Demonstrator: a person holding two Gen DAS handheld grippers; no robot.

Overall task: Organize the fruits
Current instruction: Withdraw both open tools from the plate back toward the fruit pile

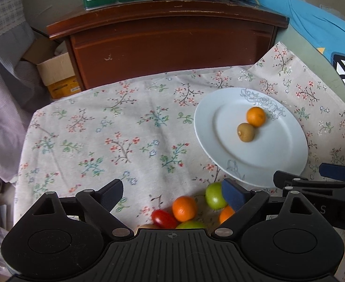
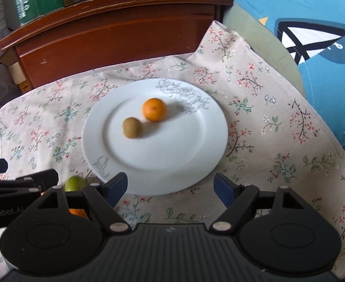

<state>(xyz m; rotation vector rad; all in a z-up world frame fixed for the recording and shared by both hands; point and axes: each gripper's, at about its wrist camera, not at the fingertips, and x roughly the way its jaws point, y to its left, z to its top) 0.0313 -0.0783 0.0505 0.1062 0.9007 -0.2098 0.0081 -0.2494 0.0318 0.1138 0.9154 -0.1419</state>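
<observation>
Hiding part of the fruit pile (image 1: pixel 184 211), both hand-held grippers (image 1: pixel 172 195) (image 2: pixel 171 185) gape wide, empty.

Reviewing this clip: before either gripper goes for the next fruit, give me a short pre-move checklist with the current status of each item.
1. Left gripper open and holding nothing: ok.
2. Right gripper open and holding nothing: ok.
3. Plate has free space beside the kiwi and the orange on the plate: ok.
4. Loose fruit lies between the left fingers, with an orange on the cloth central: ok.
5. Green fruit clear of the left gripper's blue pad: not ok, it sits right against it.
6. Full count of fruit near the left gripper: cannot tell, the gripper body hides some.
</observation>
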